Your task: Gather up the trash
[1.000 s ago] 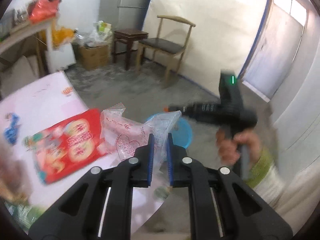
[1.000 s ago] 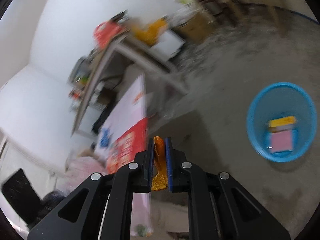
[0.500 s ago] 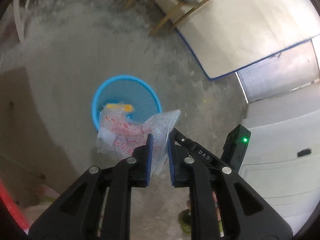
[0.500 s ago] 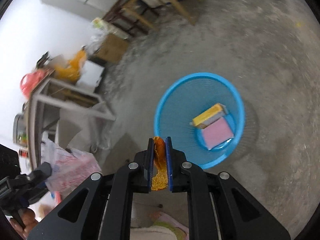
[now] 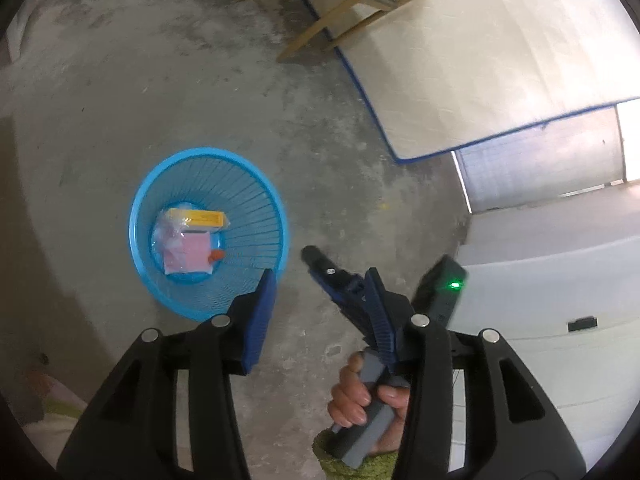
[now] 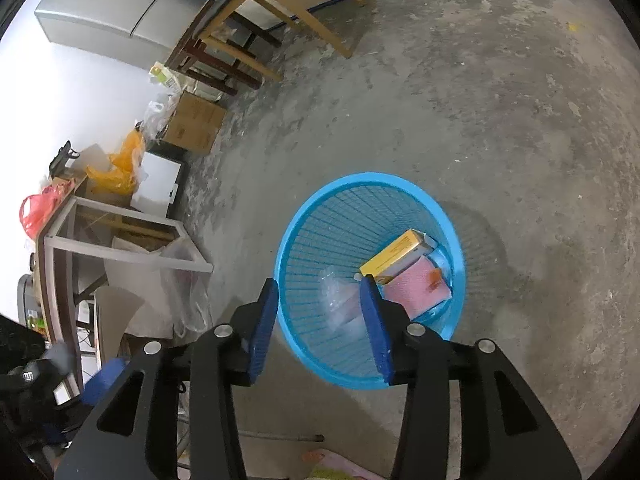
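Jaws of both the left gripper (image 5: 320, 316) and the right gripper (image 6: 320, 328) are spread wide and nothing is held. Below them, on the concrete floor, the round blue mesh plastic basket (image 6: 298, 236) holds a yellow box (image 6: 394, 258), a pink packet (image 6: 416, 290) and a clear crumpled wrapper (image 6: 336, 300). Release appears complete; both grippers are best lifted straight clear of the rim, so the light basket is not tipped.

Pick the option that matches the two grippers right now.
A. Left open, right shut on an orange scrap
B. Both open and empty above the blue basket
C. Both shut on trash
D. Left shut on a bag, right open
B: the left gripper and right gripper both show spread, empty fingers, and the clear bag and orange scrap lie inside the blue basket.
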A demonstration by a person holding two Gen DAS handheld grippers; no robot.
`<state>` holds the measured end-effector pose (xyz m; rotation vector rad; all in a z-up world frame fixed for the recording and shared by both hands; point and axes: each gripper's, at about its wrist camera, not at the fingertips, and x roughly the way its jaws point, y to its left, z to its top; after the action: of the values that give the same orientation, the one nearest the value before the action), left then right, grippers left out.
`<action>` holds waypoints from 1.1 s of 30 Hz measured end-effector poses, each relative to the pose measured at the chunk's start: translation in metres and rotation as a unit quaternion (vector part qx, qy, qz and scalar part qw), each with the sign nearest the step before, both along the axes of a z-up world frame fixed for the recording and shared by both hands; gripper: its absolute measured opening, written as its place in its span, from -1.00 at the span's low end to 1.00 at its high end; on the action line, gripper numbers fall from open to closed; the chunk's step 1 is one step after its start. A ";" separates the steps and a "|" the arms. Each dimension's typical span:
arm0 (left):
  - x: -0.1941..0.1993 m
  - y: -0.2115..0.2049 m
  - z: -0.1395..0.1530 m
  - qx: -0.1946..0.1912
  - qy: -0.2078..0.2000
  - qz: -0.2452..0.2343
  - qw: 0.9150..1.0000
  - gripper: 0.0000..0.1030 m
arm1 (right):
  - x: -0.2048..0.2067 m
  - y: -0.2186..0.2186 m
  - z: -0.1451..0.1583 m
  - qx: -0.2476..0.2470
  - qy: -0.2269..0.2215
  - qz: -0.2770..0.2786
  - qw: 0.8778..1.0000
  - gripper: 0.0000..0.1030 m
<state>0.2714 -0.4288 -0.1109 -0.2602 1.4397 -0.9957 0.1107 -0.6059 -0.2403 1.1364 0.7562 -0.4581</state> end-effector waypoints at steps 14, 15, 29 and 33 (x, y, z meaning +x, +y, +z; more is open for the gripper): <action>-0.077 0.126 0.126 -0.041 -0.157 -0.009 0.987 0.21 | -0.025 0.050 0.039 -0.033 -0.039 0.040 0.998 -0.14; -0.082 0.137 0.131 -0.040 -0.168 -0.007 0.985 0.26 | -0.023 0.057 0.049 -0.039 -0.048 0.053 0.997 -0.14; -0.190 0.361 0.145 0.030 -0.289 0.118 0.950 0.51 | 0.098 0.248 0.191 -0.143 -0.128 0.360 0.913 0.11; -0.213 0.396 0.130 0.055 -0.300 0.161 0.939 0.52 | 0.152 0.328 0.201 -0.171 -0.098 0.458 0.867 0.16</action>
<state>0.0587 -0.0330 0.0195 -0.0902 0.8527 -0.6431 0.2624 -0.2778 -0.0392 0.3854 0.8981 0.3233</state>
